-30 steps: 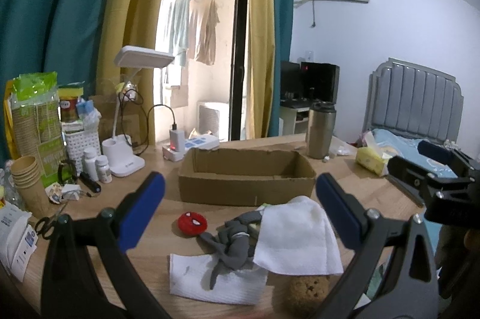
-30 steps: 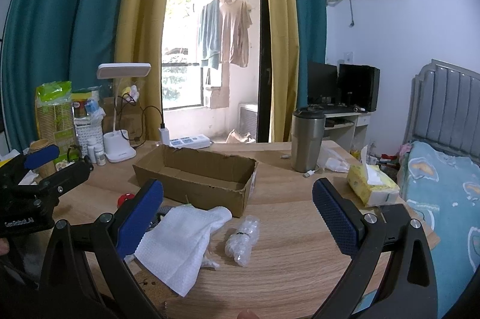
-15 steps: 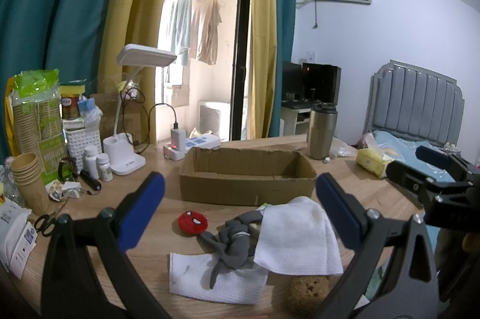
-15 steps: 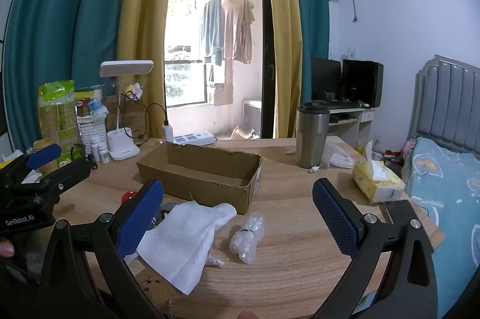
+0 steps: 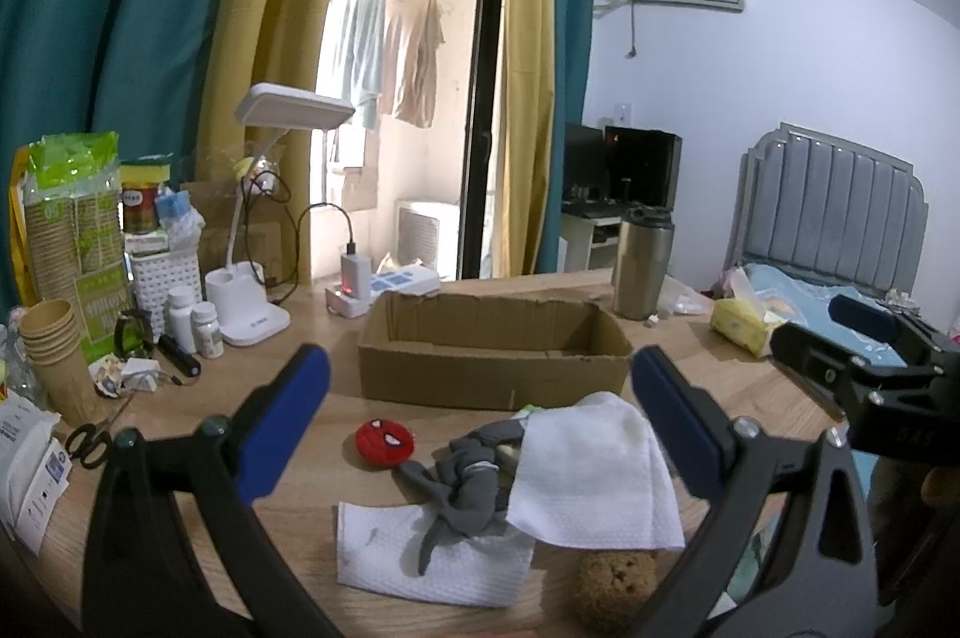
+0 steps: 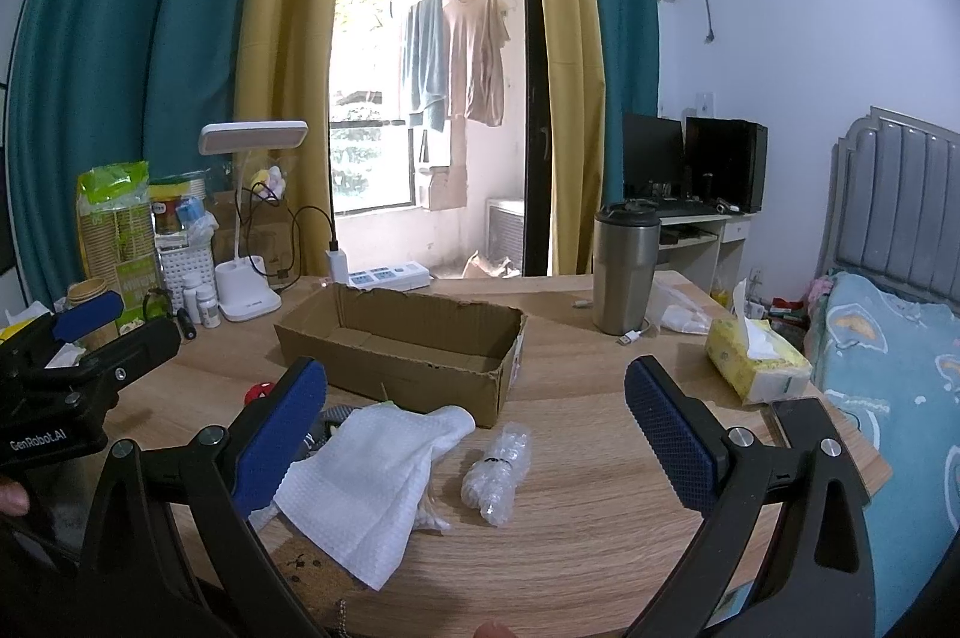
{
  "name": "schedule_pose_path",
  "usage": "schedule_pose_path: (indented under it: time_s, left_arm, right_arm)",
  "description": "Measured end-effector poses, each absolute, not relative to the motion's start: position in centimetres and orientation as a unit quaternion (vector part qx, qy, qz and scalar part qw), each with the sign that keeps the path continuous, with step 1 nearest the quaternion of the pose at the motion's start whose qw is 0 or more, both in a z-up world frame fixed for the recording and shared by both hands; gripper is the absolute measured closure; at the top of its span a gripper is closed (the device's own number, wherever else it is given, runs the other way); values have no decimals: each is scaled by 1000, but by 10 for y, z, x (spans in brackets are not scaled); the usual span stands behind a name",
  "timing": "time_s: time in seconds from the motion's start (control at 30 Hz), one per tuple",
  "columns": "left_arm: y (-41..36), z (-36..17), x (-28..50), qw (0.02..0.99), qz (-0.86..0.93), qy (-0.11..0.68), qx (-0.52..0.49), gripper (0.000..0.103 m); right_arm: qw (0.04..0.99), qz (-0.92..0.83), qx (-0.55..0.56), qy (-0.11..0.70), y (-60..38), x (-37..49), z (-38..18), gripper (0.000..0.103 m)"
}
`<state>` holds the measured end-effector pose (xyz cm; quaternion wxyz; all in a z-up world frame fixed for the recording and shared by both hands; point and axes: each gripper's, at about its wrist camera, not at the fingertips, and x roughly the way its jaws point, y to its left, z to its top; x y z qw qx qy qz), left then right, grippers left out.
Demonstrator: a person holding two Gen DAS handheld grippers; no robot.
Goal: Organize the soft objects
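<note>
Jaws open; left gripper (image 6: 66, 338) reads "GenRobot.AI"

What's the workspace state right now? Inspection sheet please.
Surface: wooden table, crowded along its left side.
Job's things: cardboard box looks empty; white cloth, grey soft toy, red Spider-Man ball, brown sponge, bubble-wrap roll all outside it.
Clutter: steel tumbler, tissue pack, paper cups, scissors.
Grippers: left gripper and right gripper open, empty.
Cables: lamp cable to charger.
Surroundings: bed, curtains.
</note>
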<state>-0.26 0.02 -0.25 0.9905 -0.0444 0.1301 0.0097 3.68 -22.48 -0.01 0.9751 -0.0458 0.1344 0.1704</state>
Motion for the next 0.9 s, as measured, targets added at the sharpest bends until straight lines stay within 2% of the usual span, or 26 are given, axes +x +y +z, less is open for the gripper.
schedule_pose_path:
  time_s: [0.53,0.9]
  left_arm:
    - [4,-6,1,989,11,139,-53,1]
    - [28,-31,20,977,40,192,-81,1]
  right_arm:
    - [974,171,-45,143,-225,40,-6,1]
    - [962,182,-64,194,-209,66,-27,1]
